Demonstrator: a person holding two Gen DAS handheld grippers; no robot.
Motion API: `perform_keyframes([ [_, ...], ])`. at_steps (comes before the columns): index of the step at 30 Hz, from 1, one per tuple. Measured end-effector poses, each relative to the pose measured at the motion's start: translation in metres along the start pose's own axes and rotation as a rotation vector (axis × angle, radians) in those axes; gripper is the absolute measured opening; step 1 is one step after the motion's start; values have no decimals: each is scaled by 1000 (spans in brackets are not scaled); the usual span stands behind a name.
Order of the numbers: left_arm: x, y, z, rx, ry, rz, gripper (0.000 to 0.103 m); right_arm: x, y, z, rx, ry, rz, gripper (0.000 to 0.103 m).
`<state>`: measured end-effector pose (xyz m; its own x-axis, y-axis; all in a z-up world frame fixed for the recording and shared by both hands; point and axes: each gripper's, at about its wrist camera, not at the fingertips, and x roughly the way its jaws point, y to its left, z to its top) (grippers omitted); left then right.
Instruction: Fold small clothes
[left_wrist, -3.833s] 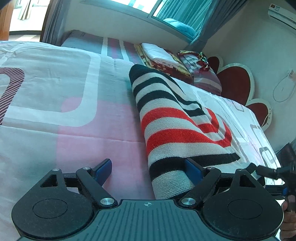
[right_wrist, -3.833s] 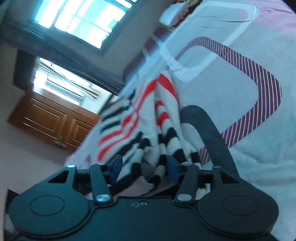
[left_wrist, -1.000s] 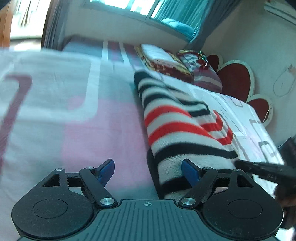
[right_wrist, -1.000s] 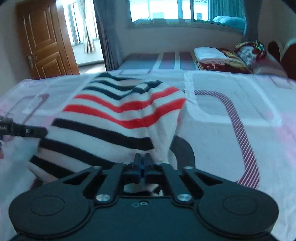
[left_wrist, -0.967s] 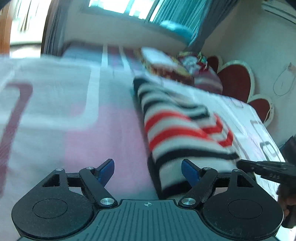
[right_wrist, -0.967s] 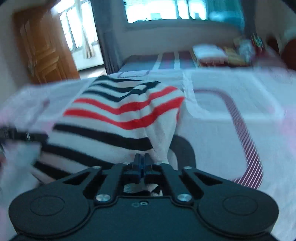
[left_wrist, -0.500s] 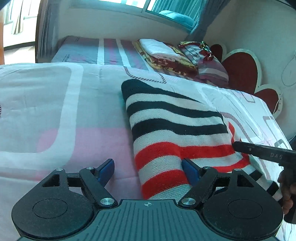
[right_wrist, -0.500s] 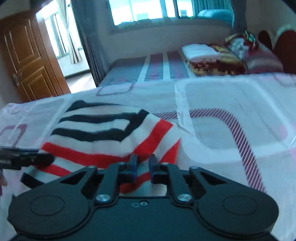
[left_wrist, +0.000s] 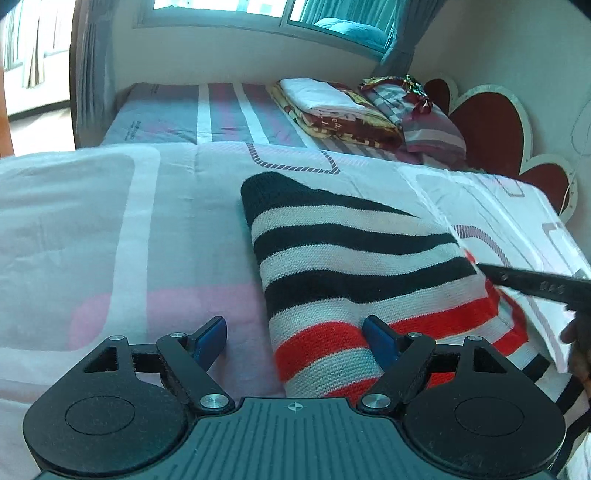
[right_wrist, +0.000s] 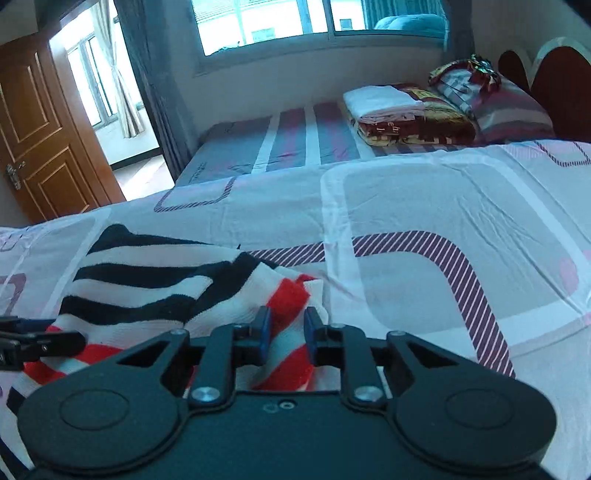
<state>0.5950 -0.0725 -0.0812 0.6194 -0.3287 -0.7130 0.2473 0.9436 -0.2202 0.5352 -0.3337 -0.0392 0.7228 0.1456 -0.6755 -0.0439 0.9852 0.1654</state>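
Observation:
A knit sweater with black, white and red stripes (left_wrist: 354, 266) lies folded on the pink and white bedspread (left_wrist: 92, 229). My left gripper (left_wrist: 295, 338) is open at the sweater's near left edge, with its right finger resting on the red stripes. My right gripper (right_wrist: 284, 332) has its jaws a little apart, with the sweater's red and white corner (right_wrist: 291, 299) between them. The sweater also shows in the right wrist view (right_wrist: 147, 284). The right gripper's finger (left_wrist: 535, 282) shows at the right of the left wrist view.
Folded blankets and pillows (left_wrist: 354, 110) are stacked at the far end of the bed by a red heart-shaped headboard (left_wrist: 491, 129). A wooden door (right_wrist: 40, 140) stands open at the left. A window (right_wrist: 314, 22) is behind the bed.
The sweater's far half has been folded over toward me, so black stripes now lie on top. My right gripper has come down to the bed and its jaws have parted slightly.

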Motion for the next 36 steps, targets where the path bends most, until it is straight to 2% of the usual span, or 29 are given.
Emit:
perform_keyframes([
  [1,-2,-2,0,9,-1,8,81,0,1,3,5,-12,-4,26],
  [3,-7,-5,1,17,-3,20,81,-3,1,4,15,-38,0,46],
  [4,-10,-7,1,22,-7,25,81,-10,1,3,14,-50,10,48],
  [6,-18,-9,0,25,-12,21,81,-21,1,2,5,-63,32,45],
  [10,-43,-9,-10,26,-32,-24,82,-45,3,-2,-7,-70,84,48],
  [12,-53,-4,-21,23,-28,-36,83,-54,-1,-5,8,-51,112,63],
  [14,-59,4,-32,-1,-3,-95,83,-61,-9,-10,35,-19,157,64],
  [15,-60,7,-35,-11,3,-109,83,-63,-11,-14,46,6,171,58],
  [17,-63,13,-41,-21,16,-135,83,-66,-13,-22,55,50,205,56],
  [20,-62,17,-44,-17,40,-150,82,-51,-18,-39,17,140,119,54],
  [22,-67,21,-42,-28,36,-172,79,-55,-33,-41,116,125,165,52],
  [23,-69,26,-42,-52,37,-210,77,-61,-39,-40,163,101,183,51],
  [25,-64,35,-42,-107,55,-281,77,-66,-51,-41,250,81,263,53],
  [27,-55,43,-43,-165,86,-356,77,-64,-60,-41,303,98,314,70],
  [30,-41,53,-46,-236,135,-421,77,-54,-68,-42,333,158,410,70],
  [33,-26,59,-51,-314,173,-500,78,-36,-74,-44,327,221,404,66],
  [36,-17,58,-53,-338,179,-538,78,-24,-80,-49,361,250,466,66],
])
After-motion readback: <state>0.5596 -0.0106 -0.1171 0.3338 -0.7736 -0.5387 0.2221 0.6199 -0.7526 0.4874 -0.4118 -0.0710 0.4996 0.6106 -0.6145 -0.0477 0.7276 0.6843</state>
